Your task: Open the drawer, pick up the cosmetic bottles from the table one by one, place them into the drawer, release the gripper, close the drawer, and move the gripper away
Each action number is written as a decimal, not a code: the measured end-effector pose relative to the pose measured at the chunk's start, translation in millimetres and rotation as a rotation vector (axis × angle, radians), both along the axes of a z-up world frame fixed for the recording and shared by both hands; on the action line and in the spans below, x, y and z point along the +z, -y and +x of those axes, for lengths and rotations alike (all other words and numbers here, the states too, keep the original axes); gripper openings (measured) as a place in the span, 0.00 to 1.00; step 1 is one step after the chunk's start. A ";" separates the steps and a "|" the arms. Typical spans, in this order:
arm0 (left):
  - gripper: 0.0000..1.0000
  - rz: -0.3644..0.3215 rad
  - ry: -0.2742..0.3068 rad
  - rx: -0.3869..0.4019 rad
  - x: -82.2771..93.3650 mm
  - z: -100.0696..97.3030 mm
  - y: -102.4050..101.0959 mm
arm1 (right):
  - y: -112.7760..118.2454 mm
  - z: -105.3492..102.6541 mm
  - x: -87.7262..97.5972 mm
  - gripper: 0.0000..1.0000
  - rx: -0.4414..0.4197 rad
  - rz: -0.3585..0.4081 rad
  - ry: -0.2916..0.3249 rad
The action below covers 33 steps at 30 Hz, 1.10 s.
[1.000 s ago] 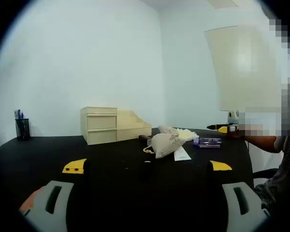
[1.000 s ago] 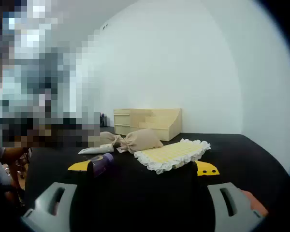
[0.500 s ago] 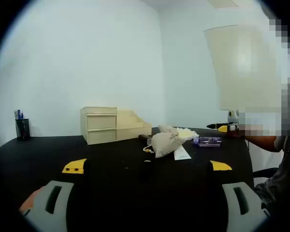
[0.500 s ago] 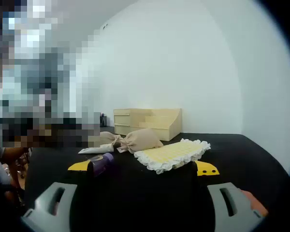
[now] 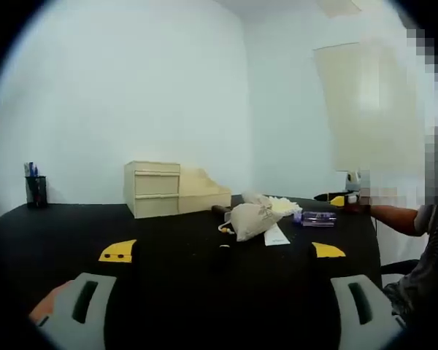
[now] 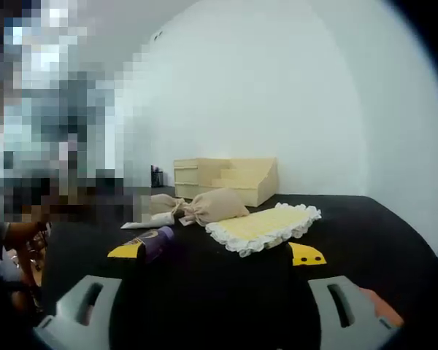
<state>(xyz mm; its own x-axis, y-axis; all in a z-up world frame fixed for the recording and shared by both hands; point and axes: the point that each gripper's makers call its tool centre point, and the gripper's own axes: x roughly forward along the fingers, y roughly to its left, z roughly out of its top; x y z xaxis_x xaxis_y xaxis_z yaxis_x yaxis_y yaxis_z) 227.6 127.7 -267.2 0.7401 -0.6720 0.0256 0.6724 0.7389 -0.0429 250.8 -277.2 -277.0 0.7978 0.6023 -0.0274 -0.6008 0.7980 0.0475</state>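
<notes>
A beige drawer unit (image 5: 152, 188) (image 6: 193, 175) stands at the back of the black table (image 5: 168, 233), all its drawers shut. A purple cosmetic bottle (image 5: 317, 216) lies on its side at the right, beyond a white tube (image 5: 275, 234). In the right gripper view the purple bottle (image 6: 155, 241) lies just beside my left fingertip (image 6: 124, 251), not between the jaws. My left gripper (image 5: 223, 251) hovers open low over the table, nothing in it. My right gripper (image 6: 215, 254) is open too, facing the drawer unit from the table's end.
A tan drawstring pouch (image 5: 252, 219) (image 6: 210, 208) and a yellow lace-edged mat (image 6: 266, 224) lie mid-table. A stepped beige organiser (image 5: 202, 193) adjoins the drawers. A pen cup (image 5: 35, 191) stands far left. A small dark object (image 5: 224, 249) lies near the front. A person's arm (image 5: 394, 217) reaches in at right.
Both views have shifted slightly, so the cameras moved a little. Nothing on the table has moved, and both grippers stay open.
</notes>
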 end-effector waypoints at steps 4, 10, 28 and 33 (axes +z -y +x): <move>0.90 -0.073 -0.016 -0.013 7.1 -0.8 0.8 | -5.2 -0.4 -1.5 0.85 0.048 0.049 -0.068; 0.93 -0.099 -0.044 0.021 9.8 4.8 1.2 | -7.9 -1.9 -9.2 0.93 0.068 0.017 -0.135; 0.95 -0.082 0.030 -0.071 84.5 -2.3 63.4 | 17.8 -19.1 37.1 0.87 0.065 -0.116 -0.133; 0.95 -0.055 0.032 -0.091 89.5 -3.9 81.1 | 16.9 -12.7 50.9 0.81 0.079 -0.144 -0.129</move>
